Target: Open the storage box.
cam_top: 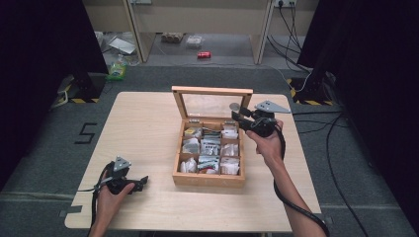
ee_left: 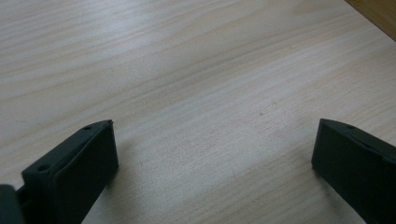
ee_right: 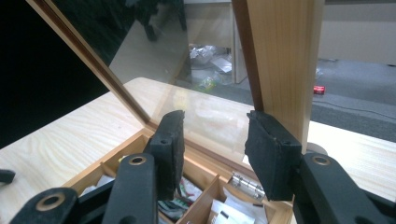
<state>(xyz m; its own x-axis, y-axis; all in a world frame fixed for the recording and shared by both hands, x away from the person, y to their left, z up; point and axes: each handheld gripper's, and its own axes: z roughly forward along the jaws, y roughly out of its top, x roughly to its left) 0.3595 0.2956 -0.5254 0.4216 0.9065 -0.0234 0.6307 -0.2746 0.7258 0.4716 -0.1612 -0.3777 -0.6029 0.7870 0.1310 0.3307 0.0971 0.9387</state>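
Your right claw (cam_top: 236,114) is up at the right edge of the wooden tea box's (cam_top: 208,178) raised glass lid (cam_top: 212,105), jaws partly apart with nothing pinched between them; in the right gripper view the lid's wooden frame (ee_right: 280,60) rises just behind the right pad and the glass pane (ee_right: 154,60) spans the gap. Whether that pad touches the frame, you cannot tell. Your left claw (cam_top: 144,179) rests low over the bare tabletop (cam_top: 143,128), well to the left of the box, jaws wide and empty. Below your right claw the box's compartments hold packets (cam_top: 211,147), and a small metal hinge (ee_right: 245,184) sits at the lid's foot.
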